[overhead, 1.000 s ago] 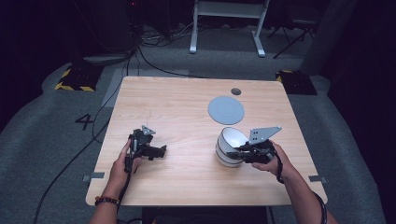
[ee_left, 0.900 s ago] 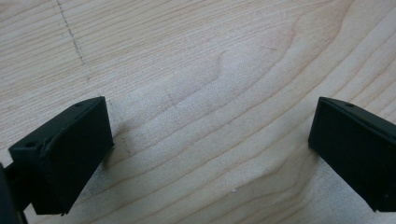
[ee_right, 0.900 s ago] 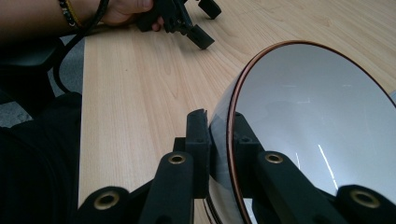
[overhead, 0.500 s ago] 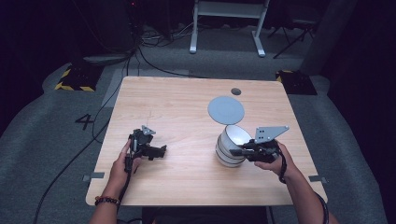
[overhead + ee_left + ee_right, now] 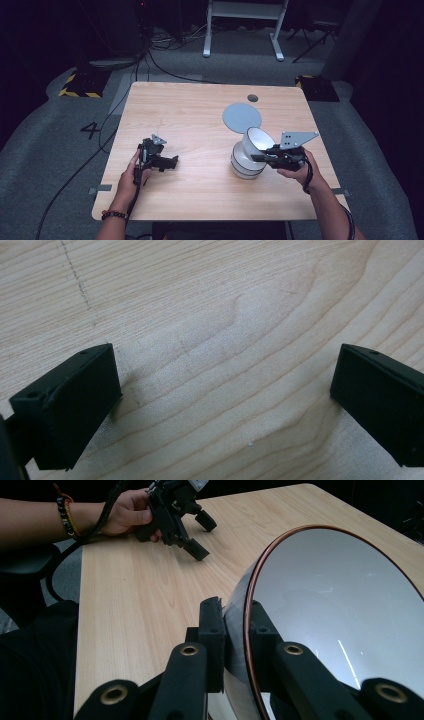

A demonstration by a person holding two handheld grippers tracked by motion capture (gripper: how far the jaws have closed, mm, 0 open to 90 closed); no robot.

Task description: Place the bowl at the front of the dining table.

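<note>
Right tongs [image 5: 256, 157] are pinched on the rim of the tilted white ceramic bowl [image 5: 258, 141] atop another bowl near the table's [image 5: 190, 107] right side, left tongs [image 5: 172, 163] gaping empty, so that thin grip could slip.

Bare tabletop [image 5: 190, 112] left of grey disc [image 5: 242, 117] and bowls [image 5: 248, 155]

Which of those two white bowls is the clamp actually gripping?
The tilted upper bowl: the right gripper pinches its rim. The lower bowl sits flat on the table beneath it, ungripped.
</note>
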